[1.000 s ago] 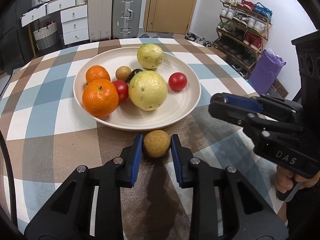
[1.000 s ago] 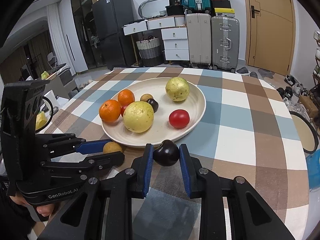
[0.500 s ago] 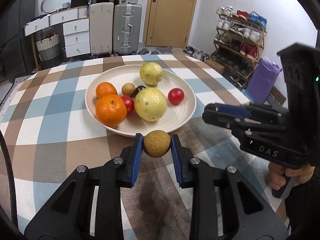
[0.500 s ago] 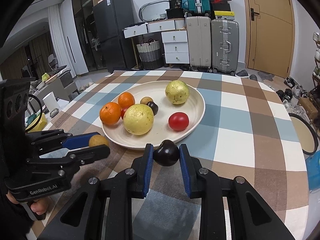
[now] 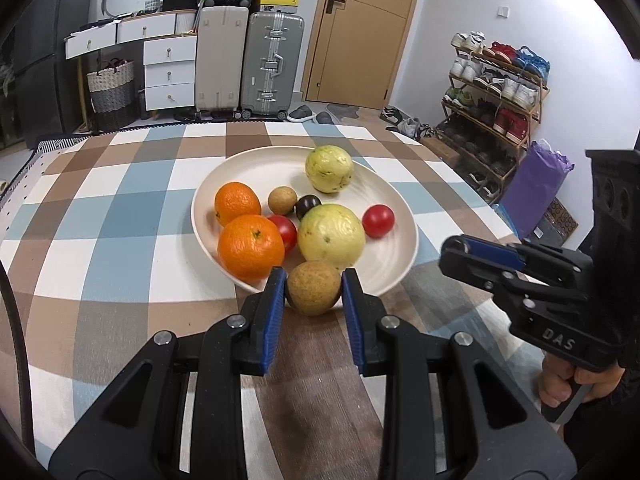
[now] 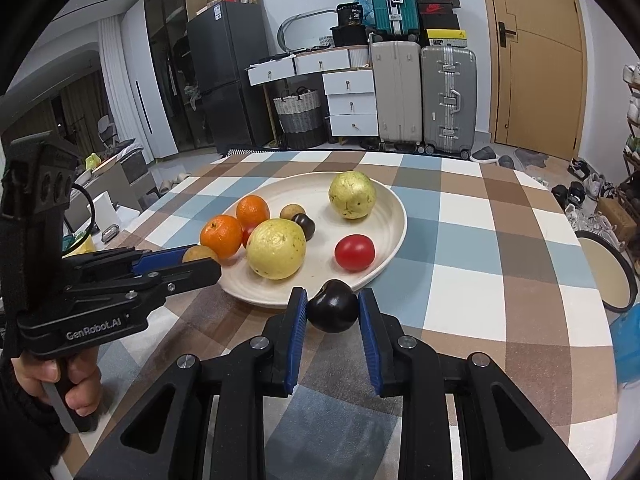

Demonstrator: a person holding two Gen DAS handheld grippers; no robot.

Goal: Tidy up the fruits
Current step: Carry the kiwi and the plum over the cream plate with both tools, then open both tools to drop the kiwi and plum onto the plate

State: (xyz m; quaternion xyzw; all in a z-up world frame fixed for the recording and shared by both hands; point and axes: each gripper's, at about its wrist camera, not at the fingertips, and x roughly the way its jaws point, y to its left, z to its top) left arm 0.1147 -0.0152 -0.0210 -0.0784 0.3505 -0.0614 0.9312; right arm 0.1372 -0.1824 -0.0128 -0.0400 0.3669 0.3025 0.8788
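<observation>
Left tongs [image 5: 313, 289]: black plastic arms, ribbed blue pads, clamped on a small round tan fruit [image 5: 313, 288] with a rough matte skin, held over the near rim of the plate. Right tongs [image 6: 333, 307]: same build, pinching a small glossy dark plum [image 6: 333, 306], near-black, with a dimple at top, just at the plate's front edge. In each view the other tool shows from the side, a hand [image 6: 60, 376] wrapped on its grip.

Counter [image 5: 100, 216]: round top under a checked cloth of blue, brown and white squares.

Plate [image 5: 394, 264]: wide, shallow, cream, with faint concentric ridges. In it, near to far: large orange [image 5: 250, 248] with pebbled skin; big pale yellow-green guava [image 5: 331, 233], bumpy and speckled; small red tomato [image 5: 283, 232] wedged between the two; second smooth shiny red tomato [image 5: 378, 221] alone on the right; smaller orange [image 5: 237, 203]; another tan round fruit [image 5: 282, 200] touching a second dark plum [image 5: 308, 206]; second guava [image 5: 329, 168] at the far side.

Behind the counter: hard-shell ribbed suitcases [image 5: 272, 64], white drawers [image 5: 170, 72], woven basket [image 5: 111, 94], wooden door [image 5: 360, 32], shoe rack [image 5: 492, 92].
</observation>
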